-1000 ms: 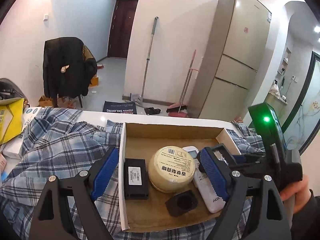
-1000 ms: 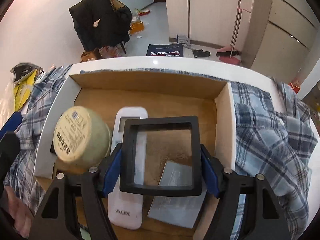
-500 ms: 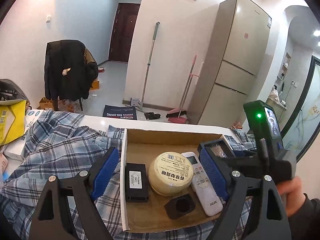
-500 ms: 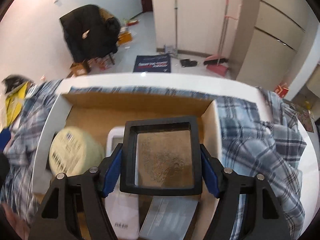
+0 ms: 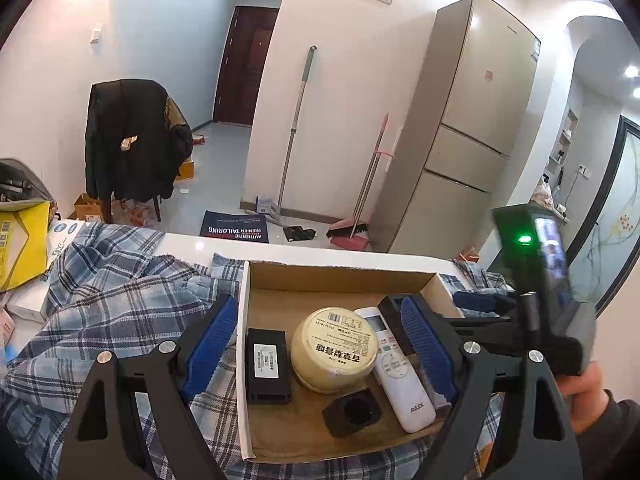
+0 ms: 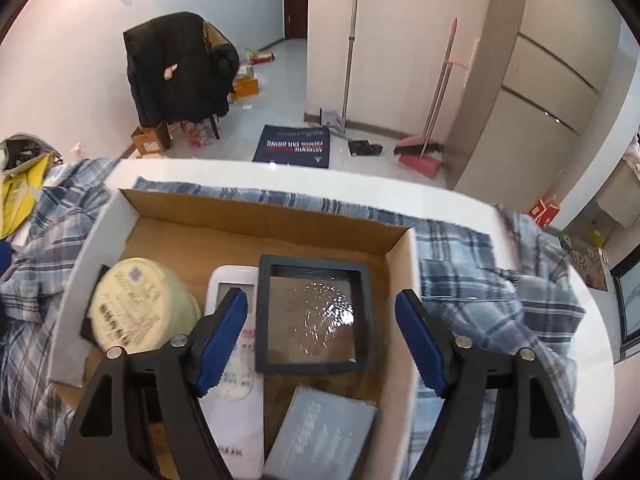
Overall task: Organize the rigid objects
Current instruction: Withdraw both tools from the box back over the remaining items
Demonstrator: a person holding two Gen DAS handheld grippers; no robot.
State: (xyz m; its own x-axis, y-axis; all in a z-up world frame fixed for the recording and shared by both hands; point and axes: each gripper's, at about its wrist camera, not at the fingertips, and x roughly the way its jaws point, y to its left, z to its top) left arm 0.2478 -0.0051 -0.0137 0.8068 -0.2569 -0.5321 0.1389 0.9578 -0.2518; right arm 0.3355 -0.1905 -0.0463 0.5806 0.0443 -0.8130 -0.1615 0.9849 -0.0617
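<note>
Black square glass-fronted frame (image 6: 316, 316) lies flat by the cardboard box's (image 6: 404, 280) right wall; right gripper (image 6: 320, 336) jaws just opened off it, left gripper (image 5: 320, 344) open, empty.

White walls, tiled floor (image 5: 224, 184), beige fridge (image 5: 472, 128), coat-draped chair (image 5: 132, 144).

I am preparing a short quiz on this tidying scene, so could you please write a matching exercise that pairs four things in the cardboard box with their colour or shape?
Things:
1. round tin
2. remote control
3. square frame
4. flat packet

Descriptions:
A. black border around a clear pane
B. pale yellow with a printed label on top
C. grey-blue, lying nearest the camera in the right wrist view
D. white, long and narrow, with buttons

Pairs: 1-B, 2-D, 3-A, 4-C
</note>
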